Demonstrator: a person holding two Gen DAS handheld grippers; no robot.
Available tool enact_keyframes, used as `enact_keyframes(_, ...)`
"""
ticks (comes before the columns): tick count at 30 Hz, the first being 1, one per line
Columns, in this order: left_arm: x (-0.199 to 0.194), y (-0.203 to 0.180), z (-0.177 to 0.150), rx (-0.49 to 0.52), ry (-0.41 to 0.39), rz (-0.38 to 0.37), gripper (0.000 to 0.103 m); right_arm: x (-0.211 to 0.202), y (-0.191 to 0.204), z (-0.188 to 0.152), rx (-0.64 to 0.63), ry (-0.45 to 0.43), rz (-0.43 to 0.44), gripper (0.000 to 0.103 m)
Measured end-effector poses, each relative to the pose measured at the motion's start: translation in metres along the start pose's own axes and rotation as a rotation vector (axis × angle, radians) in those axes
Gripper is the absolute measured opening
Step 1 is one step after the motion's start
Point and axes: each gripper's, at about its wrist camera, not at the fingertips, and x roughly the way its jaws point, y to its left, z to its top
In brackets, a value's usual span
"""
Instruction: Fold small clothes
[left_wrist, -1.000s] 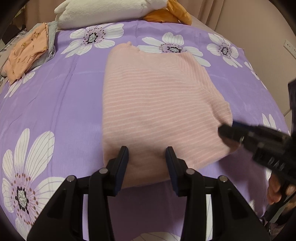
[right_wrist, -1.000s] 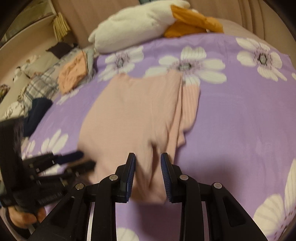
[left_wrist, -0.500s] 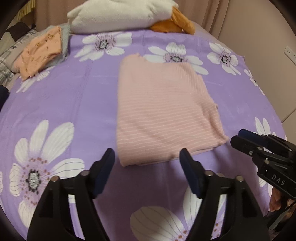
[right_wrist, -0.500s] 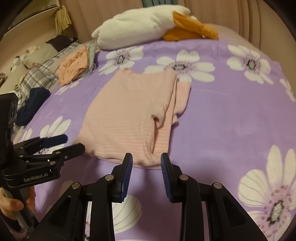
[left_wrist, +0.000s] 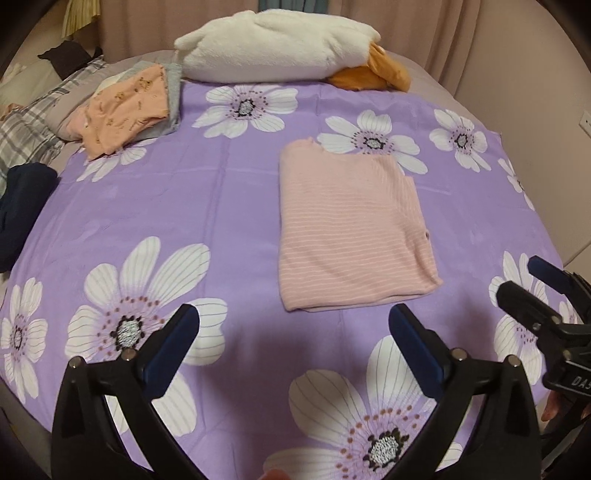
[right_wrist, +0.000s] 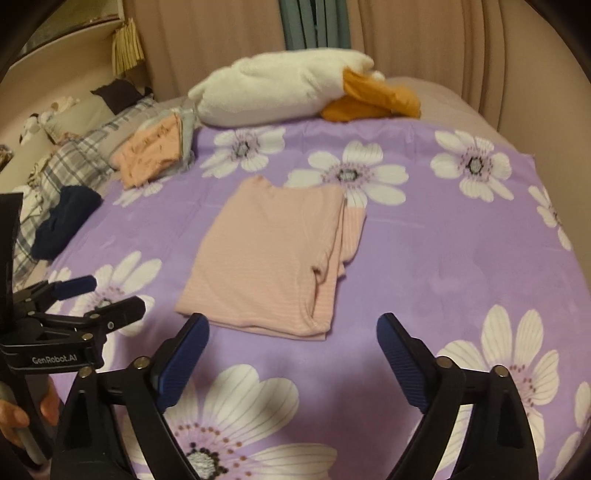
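While both jaws stand wide apart and empty, the left gripper (left_wrist: 293, 326) and right gripper (right_wrist: 291, 334) hover just near of one folded pink shirt (left_wrist: 347, 236); only the right view shows its tucked sleeve layers at the right edge. Bare purple bedspread (right_wrist: 461, 258) surrounds it.
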Motion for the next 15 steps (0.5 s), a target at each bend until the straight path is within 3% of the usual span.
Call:
enact_keyframes(3,-0.004,0.002,-0.003,-0.033,0.015,-0.002,0.103,-0.007,0.003,0.000,0.003,-0.030,-0.002,0.098)
enact_keyframes(8,-0.011,-0.004,-0.008,-0.002,0.002,0.061,0.103,0.002,0.011,-0.006,-0.015,-0.011,-0.052,0.098)
enact_keyframes(15,-0.019,-0.002,-0.011,0.000,-0.006,0.061,0.103,-0.002,0.016,-0.007,-0.020,-0.020,-0.047,0.098)
